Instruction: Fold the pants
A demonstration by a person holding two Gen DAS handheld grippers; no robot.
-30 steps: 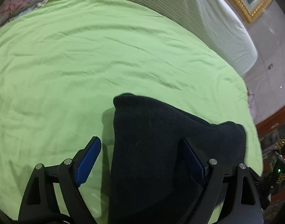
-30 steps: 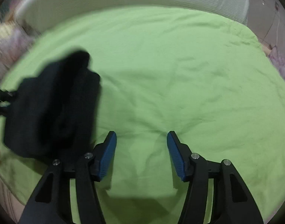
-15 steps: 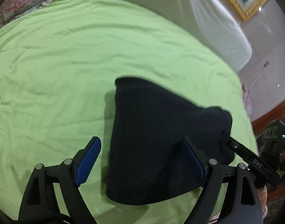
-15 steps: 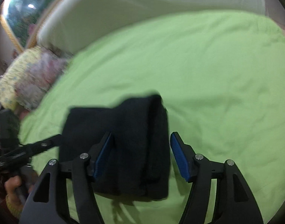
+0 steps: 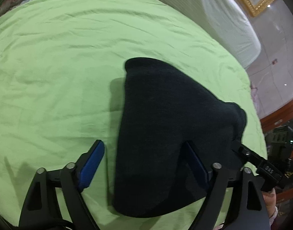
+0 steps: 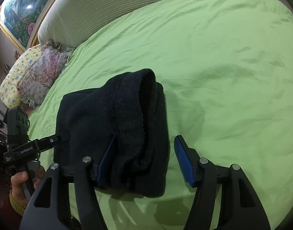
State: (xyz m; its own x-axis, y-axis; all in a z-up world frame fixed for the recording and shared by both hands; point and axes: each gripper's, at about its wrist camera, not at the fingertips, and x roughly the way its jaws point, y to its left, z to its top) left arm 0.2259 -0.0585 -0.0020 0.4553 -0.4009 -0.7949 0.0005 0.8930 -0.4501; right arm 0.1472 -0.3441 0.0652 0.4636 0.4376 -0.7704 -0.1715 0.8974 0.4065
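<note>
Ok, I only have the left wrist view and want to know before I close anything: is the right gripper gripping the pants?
Observer: No. The right gripper is open, with the pants partly between its jaws.
Operator: Both pads on cloth?
Observer: Only one is against the cloth. The other pad hangs over bare green sheet.
Operator: Is the fold tidy on that side?
Observer: The layers are stacked, but they bulge open at the far end.
</note>
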